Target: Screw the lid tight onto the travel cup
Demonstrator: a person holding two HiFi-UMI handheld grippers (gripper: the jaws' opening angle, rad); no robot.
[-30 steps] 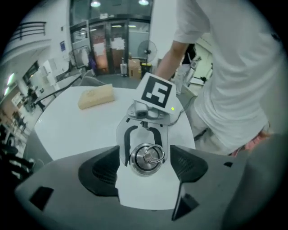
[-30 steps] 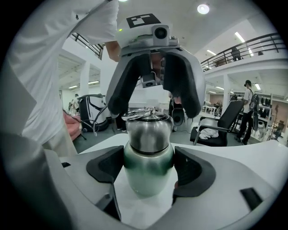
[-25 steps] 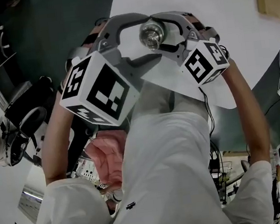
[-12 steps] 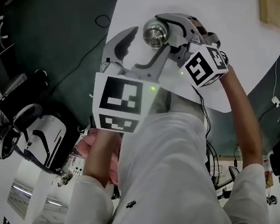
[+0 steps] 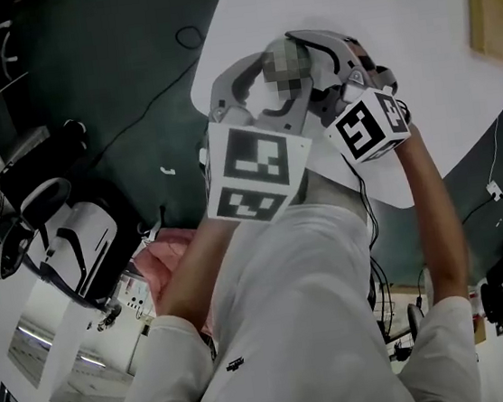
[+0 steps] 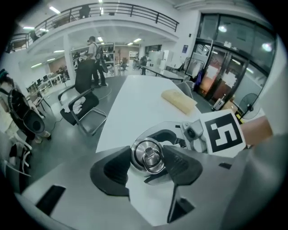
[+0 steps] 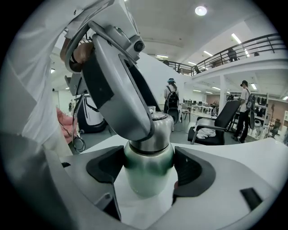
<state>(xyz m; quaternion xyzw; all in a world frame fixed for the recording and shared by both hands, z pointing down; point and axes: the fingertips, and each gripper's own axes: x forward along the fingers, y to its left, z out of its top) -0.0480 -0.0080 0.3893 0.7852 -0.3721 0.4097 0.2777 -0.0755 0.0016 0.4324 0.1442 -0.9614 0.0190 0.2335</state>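
The steel travel cup stands on the white table. My right gripper is shut on its greenish body, a pad pressed against each side. The lid, shiny with a ring handle, sits on top of the cup. My left gripper reaches over it from above with the lid between its jaws. The jaws are closing and stand close beside the lid's rim. In the head view both grippers meet at the table's near edge, left gripper beside right gripper, and a mosaic patch covers the cup.
A pale wooden board lies on the far right of the table, also seen as the wooden board. The table edge runs just left of the cup. An office chair and bags stand on the floor. People stand far behind.
My left gripper has swung from the cup's left side round toward me, and its jaws have narrowed about the lid. The right gripper has kept its hold on the cup.
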